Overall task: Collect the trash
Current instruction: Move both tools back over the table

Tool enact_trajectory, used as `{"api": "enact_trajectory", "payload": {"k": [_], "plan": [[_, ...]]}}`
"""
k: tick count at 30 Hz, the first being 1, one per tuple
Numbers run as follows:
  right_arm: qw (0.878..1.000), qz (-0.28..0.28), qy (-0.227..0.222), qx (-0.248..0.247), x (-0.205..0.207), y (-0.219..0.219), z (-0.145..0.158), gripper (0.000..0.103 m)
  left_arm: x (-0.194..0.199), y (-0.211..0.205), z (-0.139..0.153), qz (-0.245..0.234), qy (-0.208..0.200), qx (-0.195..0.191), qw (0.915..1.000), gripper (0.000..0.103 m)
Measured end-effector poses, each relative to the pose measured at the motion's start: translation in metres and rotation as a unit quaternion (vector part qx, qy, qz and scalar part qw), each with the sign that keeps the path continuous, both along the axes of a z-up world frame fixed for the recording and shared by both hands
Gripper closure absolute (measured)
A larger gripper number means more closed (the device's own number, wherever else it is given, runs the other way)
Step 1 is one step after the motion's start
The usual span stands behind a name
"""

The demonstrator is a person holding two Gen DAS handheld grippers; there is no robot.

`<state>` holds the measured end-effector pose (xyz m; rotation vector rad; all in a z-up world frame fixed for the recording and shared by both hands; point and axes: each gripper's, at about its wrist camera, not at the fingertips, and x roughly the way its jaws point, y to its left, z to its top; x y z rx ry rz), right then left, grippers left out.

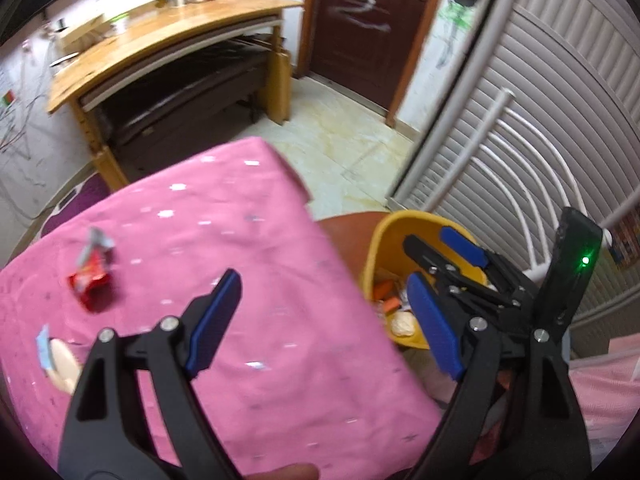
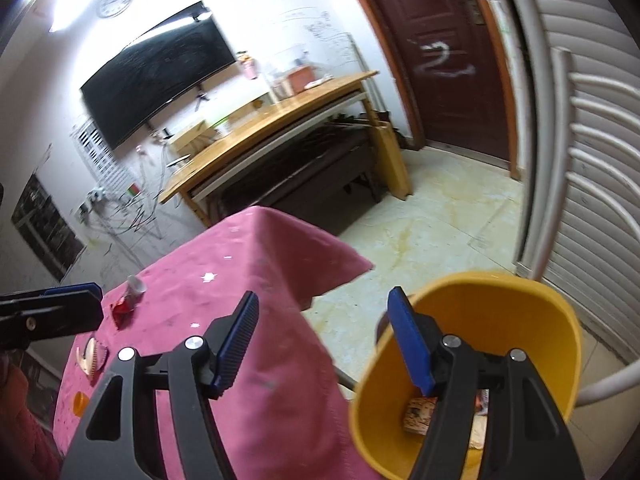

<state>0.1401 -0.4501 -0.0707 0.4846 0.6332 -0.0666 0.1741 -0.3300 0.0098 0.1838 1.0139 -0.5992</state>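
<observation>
A yellow bin (image 1: 378,252) (image 2: 500,320) with several scraps inside stands on a stool right of the pink-clothed table (image 1: 240,260) (image 2: 260,320). On the cloth lie a red wrapper (image 1: 90,276) (image 2: 122,308) and a pale round piece of trash (image 1: 60,364) (image 2: 90,358). My left gripper (image 1: 320,328) is open and empty above the table's right edge. My right gripper (image 2: 324,344) is open and empty at the bin's left rim; it also shows in the left wrist view (image 1: 444,260), over the bin.
A wooden desk (image 1: 160,52) (image 2: 280,120) stands by the far wall, a dark red door (image 1: 372,28) (image 2: 452,52) beyond tiled floor. A white chair back (image 1: 532,184) and a ribbed shutter (image 2: 592,160) are on the right. An orange item (image 2: 80,402) lies on the cloth's near left.
</observation>
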Motion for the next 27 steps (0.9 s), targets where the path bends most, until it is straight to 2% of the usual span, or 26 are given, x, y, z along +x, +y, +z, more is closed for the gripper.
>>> {"api": "enact_trajectory", "payload": {"k": [4, 6, 7, 9, 12, 17, 22, 27], "plan": [[0.999, 0.034, -0.001, -0.009, 0.018, 0.029, 0.007, 0.041, 0.013, 0.037, 0.006, 0.032, -0.010, 0.008, 0.9994, 0.022], [0.998, 0.043, 0.014, -0.050, 0.025, 0.044, 0.013, 0.040, 0.020, 0.060, 0.009, 0.051, -0.018, 0.015, 0.9984, 0.021], [0.998, 0.041, 0.011, -0.054, 0.024, 0.046, 0.015, 0.040, 0.023, 0.072, 0.011, 0.060, -0.022, 0.017, 0.9978, 0.018], [0.998, 0.051, -0.004, -0.022, 0.024, 0.048, 0.018, 0.039, 0.028, 0.091, 0.014, 0.076, -0.028, 0.020, 0.9965, 0.018], [0.998, 0.053, 0.002, -0.046, 0.028, 0.059, 0.022, 0.038, 0.037, 0.125, 0.021, 0.100, -0.036, 0.018, 0.9942, 0.017], [0.996, 0.065, -0.002, -0.054, 0.034, 0.077, 0.035, 0.038, 0.049, 0.176, 0.030, 0.138, -0.047, 0.018, 0.9892, 0.016], [0.994, 0.085, -0.003, -0.070, 0.044, 0.105, 0.045, 0.037, 0.059, 0.222, 0.024, 0.171, -0.042, 0.021, 0.9842, 0.016], [0.990, 0.110, 0.002, -0.083, 0.061, 0.139, 0.050, 0.037, 0.068, 0.260, 0.002, 0.196, -0.019, 0.025, 0.9800, 0.016]]}}
